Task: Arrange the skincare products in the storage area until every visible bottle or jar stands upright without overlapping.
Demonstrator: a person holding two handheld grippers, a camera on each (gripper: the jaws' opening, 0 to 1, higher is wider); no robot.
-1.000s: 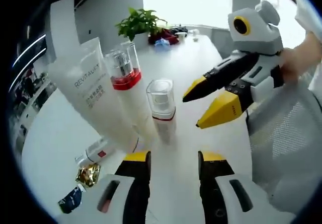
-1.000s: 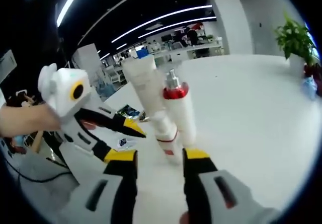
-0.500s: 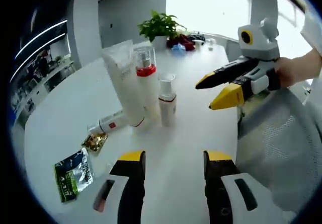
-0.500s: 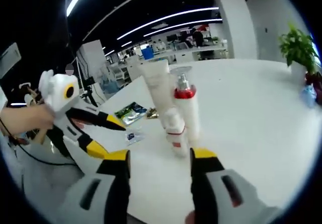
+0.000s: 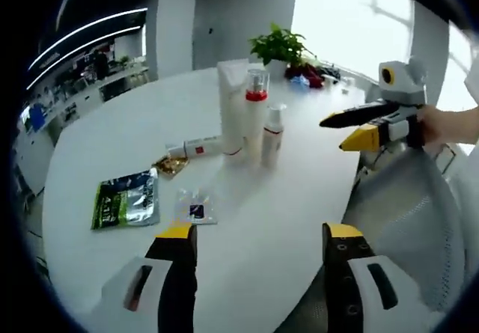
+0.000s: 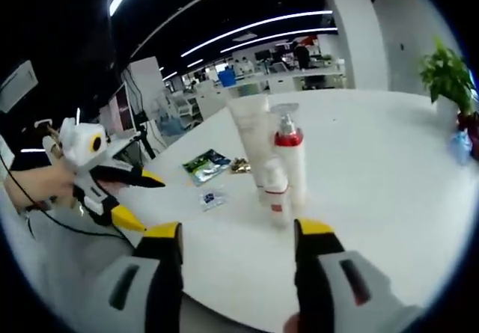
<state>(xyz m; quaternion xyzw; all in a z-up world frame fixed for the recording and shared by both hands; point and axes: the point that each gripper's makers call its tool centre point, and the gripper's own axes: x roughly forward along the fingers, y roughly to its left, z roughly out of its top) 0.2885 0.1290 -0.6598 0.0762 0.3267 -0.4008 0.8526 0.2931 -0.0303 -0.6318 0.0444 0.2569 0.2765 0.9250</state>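
On the white round table [image 5: 299, 198], the tall tube [image 5: 230, 107], red-collared pump bottle [image 5: 255, 116] and small bottle [image 5: 272, 135] stand clustered upright; one small tube [image 5: 193, 149] lies flat. Left gripper [image 5: 258, 237] and right gripper [image 6: 238, 236] are both spread, empty. Risk: reaching for the lying tube may topple the cluster.

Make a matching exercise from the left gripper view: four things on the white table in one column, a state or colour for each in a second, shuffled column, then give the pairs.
Things:
1. white tube
2. pump bottle
3. small tube
4. sachet

States or colours:
A. lying flat, green and dark
B. standing, tallest of the upright group
C. lying on its side beside the upright group
D. standing, with a red collar under its clear cap

Pairs: 1-B, 2-D, 3-C, 4-A
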